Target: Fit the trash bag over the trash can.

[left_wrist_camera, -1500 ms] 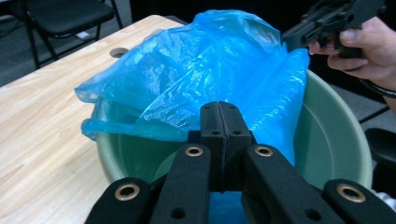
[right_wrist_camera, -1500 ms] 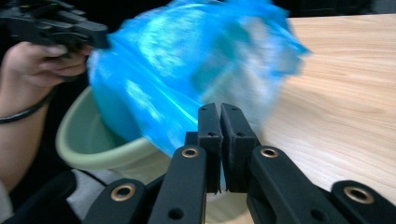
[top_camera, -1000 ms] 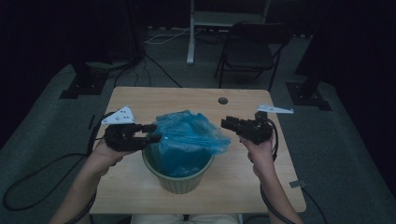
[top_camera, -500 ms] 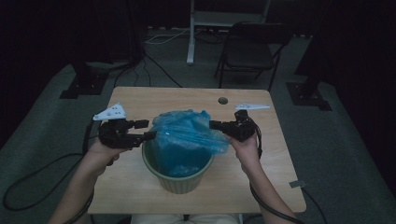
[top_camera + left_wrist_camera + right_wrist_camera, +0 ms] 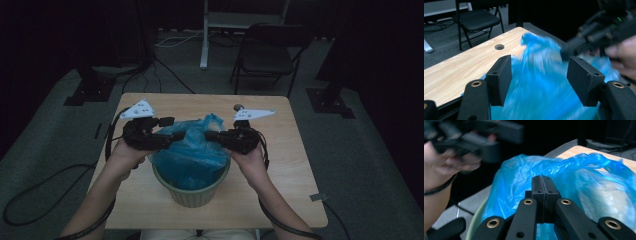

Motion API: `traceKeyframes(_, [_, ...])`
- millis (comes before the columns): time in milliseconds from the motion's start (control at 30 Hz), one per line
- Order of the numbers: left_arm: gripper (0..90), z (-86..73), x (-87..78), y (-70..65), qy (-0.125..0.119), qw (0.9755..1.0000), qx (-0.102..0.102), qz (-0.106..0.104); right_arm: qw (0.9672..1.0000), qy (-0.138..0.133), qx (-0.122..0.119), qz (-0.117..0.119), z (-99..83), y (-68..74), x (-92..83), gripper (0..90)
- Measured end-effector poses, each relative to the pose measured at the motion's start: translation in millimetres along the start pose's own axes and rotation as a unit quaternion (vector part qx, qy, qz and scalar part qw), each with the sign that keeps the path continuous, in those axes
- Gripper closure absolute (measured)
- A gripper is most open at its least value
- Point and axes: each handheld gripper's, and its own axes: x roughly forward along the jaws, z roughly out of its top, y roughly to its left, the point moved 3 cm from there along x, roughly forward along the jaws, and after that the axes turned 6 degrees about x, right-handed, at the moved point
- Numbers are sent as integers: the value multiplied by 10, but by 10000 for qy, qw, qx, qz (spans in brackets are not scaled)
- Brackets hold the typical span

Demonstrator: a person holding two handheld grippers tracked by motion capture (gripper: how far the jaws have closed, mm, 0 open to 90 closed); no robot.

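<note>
While the blue bag (image 5: pixel 192 150) is sitting half in the green bin (image 5: pixel 192 192), the lining job is looking only partly done.
Bin: standing near the front edge of the table (image 5: pixel 295 195), midway between its side edges.
Bag: bunching up above the rim, not yet folding over it.
Left gripper (image 5: pixel 539 73): jaws gaping wide, the bag's plastic lying between them, nothing being pinched.
Right gripper (image 5: pixel 541 187): jaws pressing flat together against the bag; whether they are trapping any film, I cannot tell.
Remaining: spreading the bag's mouth and pulling it down around the rim.
</note>
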Motion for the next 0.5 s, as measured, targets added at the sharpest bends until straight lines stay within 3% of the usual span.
traceKeyframes(233, [352,106,249,-86,350,9991,104,-222,9981,377,-492,22,-93,273,210,900])
traceKeyframes(433, [352,53,429,-63,850,9960,254,-111,9960,426,-775,-152,-89,370,262,895])
traceKeyframes(500, [354,53,429,-63,850,9960,254,-111,9954,448,-826,-174,-85,386,266,895])
